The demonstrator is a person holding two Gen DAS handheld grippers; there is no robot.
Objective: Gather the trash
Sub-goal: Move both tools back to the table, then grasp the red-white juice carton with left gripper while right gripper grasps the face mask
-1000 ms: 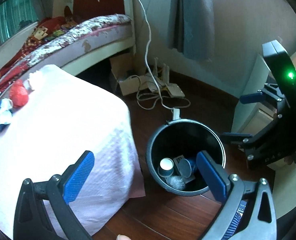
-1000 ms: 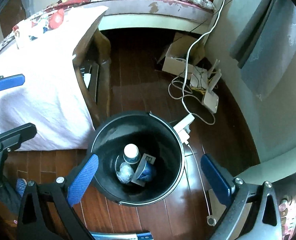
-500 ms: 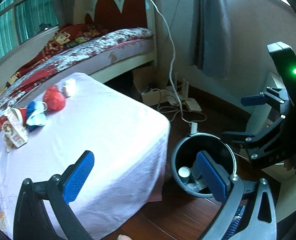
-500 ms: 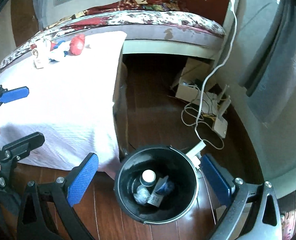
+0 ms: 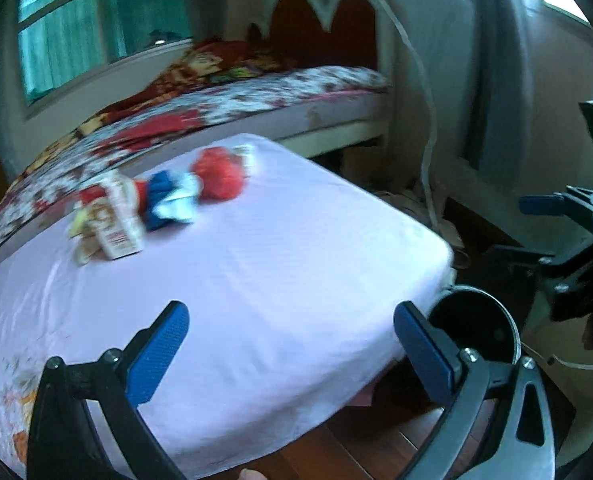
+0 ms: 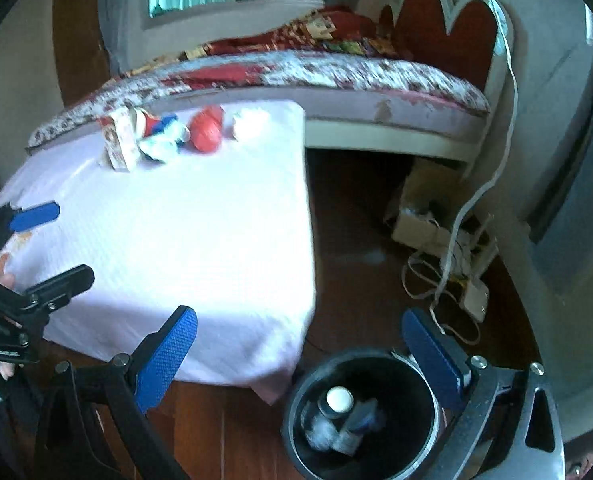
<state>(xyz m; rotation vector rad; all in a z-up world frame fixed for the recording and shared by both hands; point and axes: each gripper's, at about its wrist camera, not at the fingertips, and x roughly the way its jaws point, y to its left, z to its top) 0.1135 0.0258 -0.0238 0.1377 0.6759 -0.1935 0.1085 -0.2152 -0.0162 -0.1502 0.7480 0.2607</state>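
Note:
Trash lies at the far side of a white-covered table (image 5: 280, 264): a small carton (image 5: 116, 220), a blue and white wrapper (image 5: 172, 200), a red crumpled piece (image 5: 218, 174) and a white wad (image 6: 250, 122). The carton (image 6: 120, 146) and red piece (image 6: 206, 130) also show in the right wrist view. A black bin (image 6: 360, 412) on the floor holds cups and wrappers. My left gripper (image 5: 292, 352) is open and empty over the table's near edge. My right gripper (image 6: 308, 360) is open and empty above the bin.
A bed (image 6: 336, 76) with a patterned cover stands behind the table. A cardboard box (image 6: 416, 216), cables and a white router (image 6: 474, 300) lie on the wooden floor by the wall. A white cable (image 5: 424, 92) hangs down the wall.
Both grippers have risen and swung away from the bin toward the table. The trash on the table has come nearer to the centre of both views. Both stay open.

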